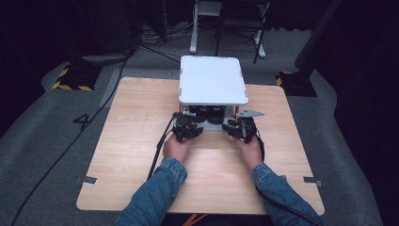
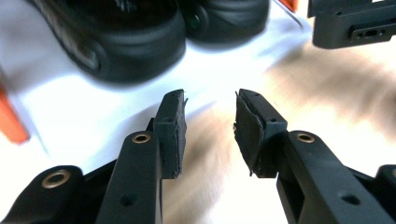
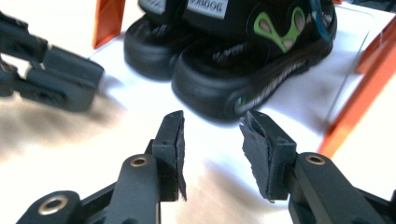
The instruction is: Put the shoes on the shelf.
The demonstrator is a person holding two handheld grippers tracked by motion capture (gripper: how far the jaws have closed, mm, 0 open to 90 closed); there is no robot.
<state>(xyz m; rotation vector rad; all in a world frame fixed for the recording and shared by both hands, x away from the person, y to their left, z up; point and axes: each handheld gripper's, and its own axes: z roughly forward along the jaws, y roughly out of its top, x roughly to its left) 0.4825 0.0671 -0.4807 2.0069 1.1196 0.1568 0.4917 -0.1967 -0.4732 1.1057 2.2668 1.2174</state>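
— What sat in the white two-level stand (image 1: 214, 80) at the table's (image 1: 131, 141) far edge?

— A pair of black sandals (image 3: 243, 60) on its lower shelf, between orange posts (image 3: 108, 21). My left gripper (image 2: 209, 126) and right gripper (image 3: 211, 140) rested near its front, jaws spread, pinching nothing.

A light wooden table with rounded corners (image 1: 141, 141) stands on grey carpeted floor (image 1: 42, 136). The surroundings beyond are dark. A white metal frame leg (image 1: 193, 28) and a black chair frame (image 1: 237, 23) stand behind the table. Yellow-and-black hazard-striped bases (image 1: 70, 84) sit at both far corners. A black cable (image 1: 70, 141) runs across the carpet, left.
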